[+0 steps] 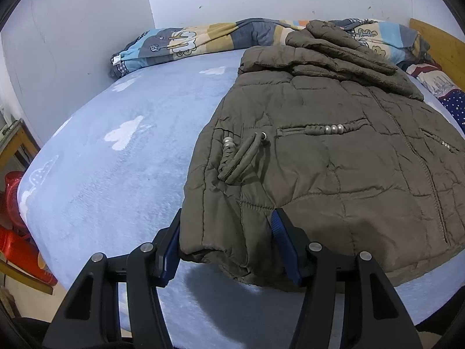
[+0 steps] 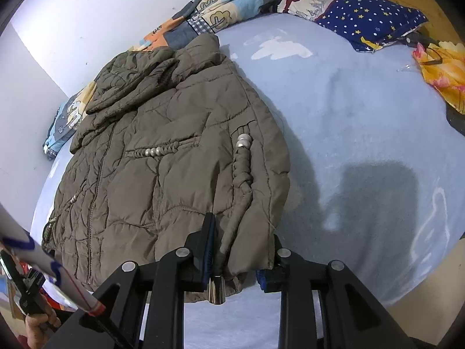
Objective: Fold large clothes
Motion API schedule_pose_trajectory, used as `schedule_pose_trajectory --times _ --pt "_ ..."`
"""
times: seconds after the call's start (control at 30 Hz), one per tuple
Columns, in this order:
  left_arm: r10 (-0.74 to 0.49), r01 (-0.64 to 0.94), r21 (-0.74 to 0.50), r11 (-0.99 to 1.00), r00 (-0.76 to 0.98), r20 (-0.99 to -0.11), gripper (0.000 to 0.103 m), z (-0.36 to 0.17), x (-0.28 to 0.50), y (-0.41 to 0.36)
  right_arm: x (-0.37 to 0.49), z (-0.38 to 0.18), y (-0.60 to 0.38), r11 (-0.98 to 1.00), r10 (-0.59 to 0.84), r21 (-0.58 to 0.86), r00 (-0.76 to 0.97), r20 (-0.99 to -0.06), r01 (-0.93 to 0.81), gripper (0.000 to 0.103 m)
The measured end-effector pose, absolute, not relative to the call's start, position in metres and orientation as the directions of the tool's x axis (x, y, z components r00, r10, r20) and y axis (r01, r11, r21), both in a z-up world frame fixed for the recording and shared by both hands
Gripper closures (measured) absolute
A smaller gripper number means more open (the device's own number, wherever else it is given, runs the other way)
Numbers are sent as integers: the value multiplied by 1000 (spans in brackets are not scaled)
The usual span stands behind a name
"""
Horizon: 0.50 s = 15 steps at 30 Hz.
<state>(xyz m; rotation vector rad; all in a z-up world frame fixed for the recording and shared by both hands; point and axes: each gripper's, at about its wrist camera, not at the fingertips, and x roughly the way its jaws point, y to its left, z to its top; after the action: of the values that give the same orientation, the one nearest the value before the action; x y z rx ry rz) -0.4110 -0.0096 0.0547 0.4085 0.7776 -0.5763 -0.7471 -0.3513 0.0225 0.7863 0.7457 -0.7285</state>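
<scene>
A brown quilted jacket [image 1: 334, 157] lies on the light blue bed sheet [image 1: 116, 157], sleeves folded over its chest. My left gripper [image 1: 226, 226] has its fingers on either side of the jacket's near left hem corner, and the padded cloth fills the gap. My right gripper [image 2: 241, 241] is shut on the jacket [image 2: 162, 157] at its near right hem corner. A braided cord with a metal tip [image 2: 216, 290] hangs between the right fingers.
A patterned quilt [image 1: 203, 43] lies rolled along the wall at the far side. A star-print pillow [image 2: 372, 20] and a yellow floral cloth [image 2: 444, 72] lie at the right. A red stool [image 1: 17, 226] stands left of the bed. A wooden headboard [image 1: 438, 46] is at the right.
</scene>
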Motion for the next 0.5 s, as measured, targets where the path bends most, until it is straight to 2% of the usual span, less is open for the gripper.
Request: schedule_pose_trajectory --times 0.17,0.3,0.4,0.5 --pt "-328 623 145 769 578 -747 46 53 -412 -11 -748 20 -353 498 -280 352 530 -800 793 74" --pt "-350 645 148 750 575 -739 64 56 -417 -11 -743 25 -347 538 -323 277 498 -805 796 82" --pt "-366 663 159 732 579 -729 74 60 -424 -13 -744 29 -342 547 -345 247 484 -804 800 85" --pt "-390 677 159 719 582 -714 79 66 -430 -11 -748 42 -336 558 -392 220 487 -780 800 88"
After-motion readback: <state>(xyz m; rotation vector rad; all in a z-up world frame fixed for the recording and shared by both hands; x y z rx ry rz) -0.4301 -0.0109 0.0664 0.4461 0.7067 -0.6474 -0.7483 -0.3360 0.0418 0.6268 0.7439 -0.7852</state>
